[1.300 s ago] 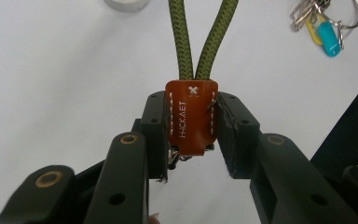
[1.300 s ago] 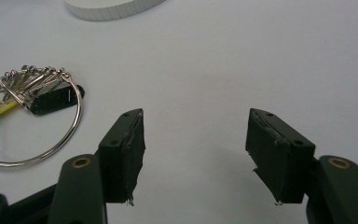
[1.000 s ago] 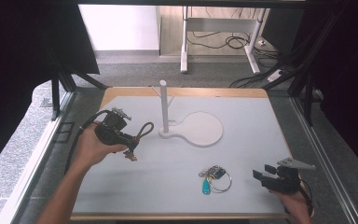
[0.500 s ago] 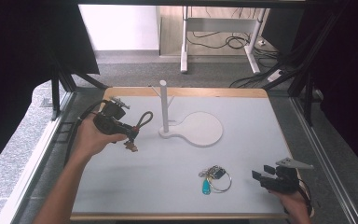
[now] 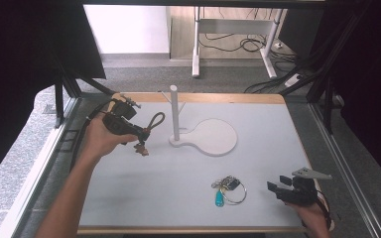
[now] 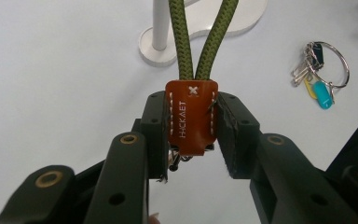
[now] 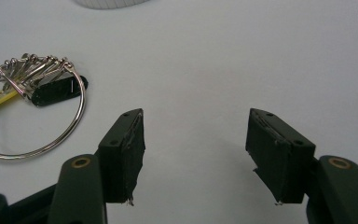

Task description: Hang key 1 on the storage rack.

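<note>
My left gripper (image 5: pixel 138 134) is lifted above the table's left side, shut on the brown leather tab (image 6: pixel 191 116) of a keychain. Its olive rope loop (image 5: pixel 156 119) sticks out toward the white post (image 5: pixel 174 113). That post rises from a white stand with a round base (image 5: pixel 213 137). In the left gripper view the rope loop (image 6: pixel 205 42) runs up past the post foot (image 6: pixel 157 46). My right gripper (image 5: pixel 279 188) rests open near the front right corner. A ring of keys (image 5: pixel 229 189) with a teal tag lies to its left, also lying left of the open jaws as the key ring (image 7: pixel 32 100).
The grey mat (image 5: pixel 188 198) covers a wooden table (image 5: pixel 203 97). Black frame posts (image 5: pixel 59 94) stand at the left and right sides. A floor with cables (image 5: pixel 238 44) lies beyond the far edge.
My left gripper has carried the keychain up and toward the far left, away from the mat. The right gripper has stayed put.
</note>
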The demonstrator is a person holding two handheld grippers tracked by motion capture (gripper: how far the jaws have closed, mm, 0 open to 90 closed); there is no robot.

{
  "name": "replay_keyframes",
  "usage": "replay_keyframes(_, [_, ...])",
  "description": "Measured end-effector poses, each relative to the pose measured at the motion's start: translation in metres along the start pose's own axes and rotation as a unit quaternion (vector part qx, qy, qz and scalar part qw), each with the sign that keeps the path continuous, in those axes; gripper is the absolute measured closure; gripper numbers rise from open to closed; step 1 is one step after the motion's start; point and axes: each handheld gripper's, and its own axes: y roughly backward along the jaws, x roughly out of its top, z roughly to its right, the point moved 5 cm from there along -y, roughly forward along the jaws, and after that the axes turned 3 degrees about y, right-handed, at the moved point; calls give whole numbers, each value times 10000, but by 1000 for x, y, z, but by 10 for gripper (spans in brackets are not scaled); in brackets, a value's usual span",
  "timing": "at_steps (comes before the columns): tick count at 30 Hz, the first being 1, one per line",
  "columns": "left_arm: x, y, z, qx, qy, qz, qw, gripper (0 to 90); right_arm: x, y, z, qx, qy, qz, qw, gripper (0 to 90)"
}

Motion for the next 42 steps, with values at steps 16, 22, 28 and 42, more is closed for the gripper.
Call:
replay_keyframes(16, [18, 1, -12, 64, 97, -48, 9999, 663, 1, -2, -7, 121, 212, -1, 9997, 374])
replay_keyframes(22, [24, 3, -18, 65, 169, -26, 9998, 663, 3, -4, -14, 229, 425, 39, 9988, 372])
replay_keyframes(28, [35, 4, -22, 60, 179, 6, 9998, 662, 2, -6, -15, 187, 488, -8, 9986, 372])
replay_keyframes(42, [54, 0, -41, -75, 373, 114, 9992, 662, -1, -8, -12, 83, 416, -36, 9991, 373])
